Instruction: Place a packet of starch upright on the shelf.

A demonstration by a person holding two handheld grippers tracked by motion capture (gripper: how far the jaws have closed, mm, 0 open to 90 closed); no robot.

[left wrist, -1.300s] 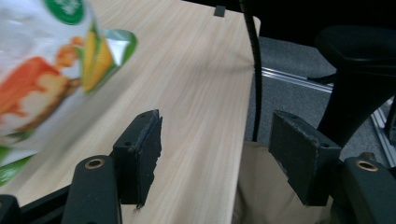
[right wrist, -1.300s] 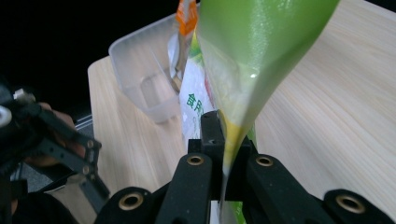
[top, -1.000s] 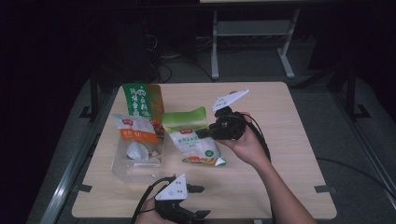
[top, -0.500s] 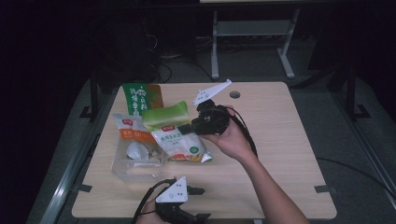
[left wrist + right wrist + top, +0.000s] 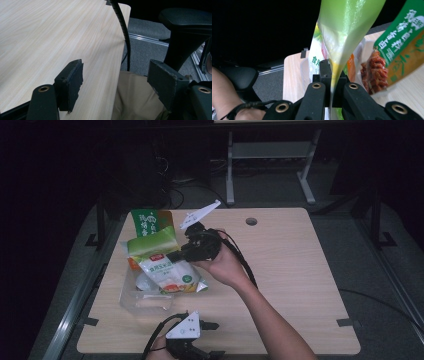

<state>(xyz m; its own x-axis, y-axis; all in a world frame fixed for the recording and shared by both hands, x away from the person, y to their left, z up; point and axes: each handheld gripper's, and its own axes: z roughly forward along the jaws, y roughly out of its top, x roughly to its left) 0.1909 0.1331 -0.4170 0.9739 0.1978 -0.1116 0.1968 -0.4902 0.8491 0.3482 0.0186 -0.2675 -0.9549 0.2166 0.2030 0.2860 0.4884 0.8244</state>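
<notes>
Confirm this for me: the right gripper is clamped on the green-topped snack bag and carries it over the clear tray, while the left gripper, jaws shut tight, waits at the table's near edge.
One detail is wrong: the left gripper is open, not shut; the left gripper view shows a wide gap between its jaws with nothing in it. The rest holds: the right gripper is clamped on the green-topped snack bag above the clear tray.

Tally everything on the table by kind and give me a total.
Snack bags: 3, namely the green-topped bag pinched in the right gripper, the green and orange bag behind it, and an orange bag in the tub.
Clear plastic tub: 1
Total: 4
</notes>
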